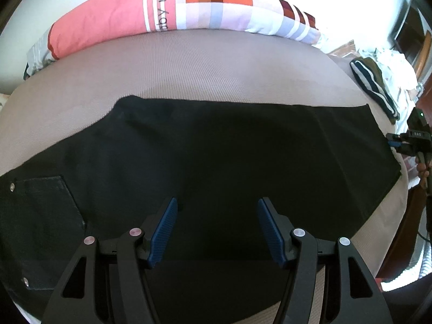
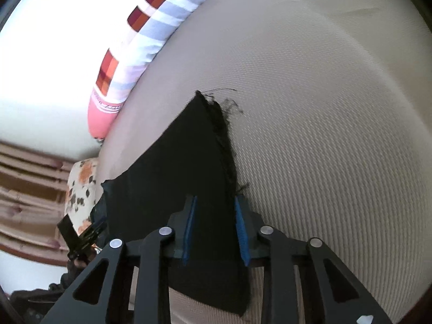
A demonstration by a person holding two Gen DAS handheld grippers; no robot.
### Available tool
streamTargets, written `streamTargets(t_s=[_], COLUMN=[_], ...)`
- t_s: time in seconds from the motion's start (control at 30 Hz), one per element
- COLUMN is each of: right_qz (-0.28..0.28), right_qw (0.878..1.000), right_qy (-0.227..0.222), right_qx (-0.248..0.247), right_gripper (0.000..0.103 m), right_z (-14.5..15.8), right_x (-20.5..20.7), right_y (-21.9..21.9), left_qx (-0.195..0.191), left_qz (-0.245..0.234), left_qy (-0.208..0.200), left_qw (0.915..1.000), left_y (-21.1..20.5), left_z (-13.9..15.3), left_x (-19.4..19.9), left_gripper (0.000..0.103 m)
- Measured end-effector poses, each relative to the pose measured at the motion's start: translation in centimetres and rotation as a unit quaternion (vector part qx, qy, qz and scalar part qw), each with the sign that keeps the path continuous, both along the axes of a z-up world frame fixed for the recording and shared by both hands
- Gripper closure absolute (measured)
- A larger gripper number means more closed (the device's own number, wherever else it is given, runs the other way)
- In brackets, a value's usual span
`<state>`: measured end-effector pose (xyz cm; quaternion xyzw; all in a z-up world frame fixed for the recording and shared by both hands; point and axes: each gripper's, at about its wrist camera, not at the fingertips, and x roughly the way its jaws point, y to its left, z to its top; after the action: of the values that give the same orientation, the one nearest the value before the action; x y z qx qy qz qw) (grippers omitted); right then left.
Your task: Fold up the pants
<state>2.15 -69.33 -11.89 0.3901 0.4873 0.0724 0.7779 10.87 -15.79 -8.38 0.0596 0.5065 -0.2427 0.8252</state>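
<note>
Black pants [image 1: 205, 148] lie flat across a beige mattress [image 1: 189, 64], back pocket at the left, leg hems at the right. My left gripper [image 1: 217, 208] is open, hovering over the near middle of the pants, holding nothing. My right gripper [image 2: 214, 202] is at the frayed leg hem [image 2: 216, 124]; the fabric runs between its blue pads [image 2: 240, 226], which stand partly apart around it. It also shows in the left wrist view [image 1: 399, 140] at the hem's right edge.
A pink, white and checked pillow [image 1: 167, 13] lies along the mattress's far edge. A dark striped garment [image 1: 375, 86] and white cloth lie at the far right. A floral cushion [image 2: 81, 189] and wooden slats are off the mattress's left side in the right wrist view.
</note>
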Motion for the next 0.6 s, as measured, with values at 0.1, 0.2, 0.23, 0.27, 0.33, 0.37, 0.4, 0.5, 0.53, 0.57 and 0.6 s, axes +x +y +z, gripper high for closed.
streamTargets(t_s=[0.1, 0.2, 0.23, 0.27, 0.33, 0.37, 0.4, 0.5, 0.53, 0.57, 0.6], right_qz=[0.012, 0.012, 0.009, 0.006, -0.007, -0.013, -0.023, -0.048, -0.051, -0.048, -0.046], right_qw=[1.0, 1.0, 1.0, 1.0, 0.999, 0.999, 0.999, 0.998, 0.998, 0.998, 0.998], right_qy=[-0.016, -0.018, -0.015, -0.015, -0.013, -0.011, -0.008, -0.013, -0.019, -0.025, -0.028], right_qx=[0.014, 0.003, -0.006, -0.014, -0.034, -0.04, -0.044, -0.034, -0.031, -0.03, -0.033], right_gripper=[0.08, 0.093, 0.094, 0.094, 0.095, 0.096, 0.097, 0.098, 0.098, 0.098, 0.098], right_z=[-0.4, -0.6, -0.6, -0.4, 0.0, 0.2, 0.5, 1.7, 2.6, 3.4, 4.0], right_x=[1.9, 2.6, 2.7, 2.8, 2.4, 2.2, 2.0, 1.3, 1.0, 0.9, 0.9], right_y=[0.4, 0.8, 1.0, 1.3, 1.8, 2.1, 2.3, 3.4, 4.2, 4.9, 5.6], left_qx=[0.005, 0.015, 0.018, 0.02, 0.024, 0.023, 0.021, 0.003, -0.001, -0.005, -0.009], left_qz=[0.006, 0.011, 0.011, 0.01, 0.009, 0.009, 0.01, 0.017, 0.019, 0.021, 0.023], left_qy=[0.003, 0.003, 0.0, -0.006, -0.01, -0.011, -0.011, -0.006, -0.008, -0.011, -0.017], left_qw=[1.0, 0.9998, 0.9998, 0.9997, 0.9996, 0.9996, 0.9997, 0.9998, 0.9998, 0.9997, 0.9996], left_y=[-0.2, -0.4, -0.4, -0.5, -0.7, -0.7, -0.6, -0.1, 0.1, 0.3, 0.6], left_z=[-0.5, -1.0, -1.1, -1.1, -1.2, -1.2, -1.1, -0.8, -0.6, -0.3, 0.0], left_x=[0.1, 0.0, 0.0, -0.2, -0.1, -0.1, -0.1, 0.2, 0.2, 0.2, 0.2], left_gripper=[0.041, 0.041, 0.041, 0.041, 0.041, 0.041, 0.041, 0.041, 0.041, 0.041, 0.041])
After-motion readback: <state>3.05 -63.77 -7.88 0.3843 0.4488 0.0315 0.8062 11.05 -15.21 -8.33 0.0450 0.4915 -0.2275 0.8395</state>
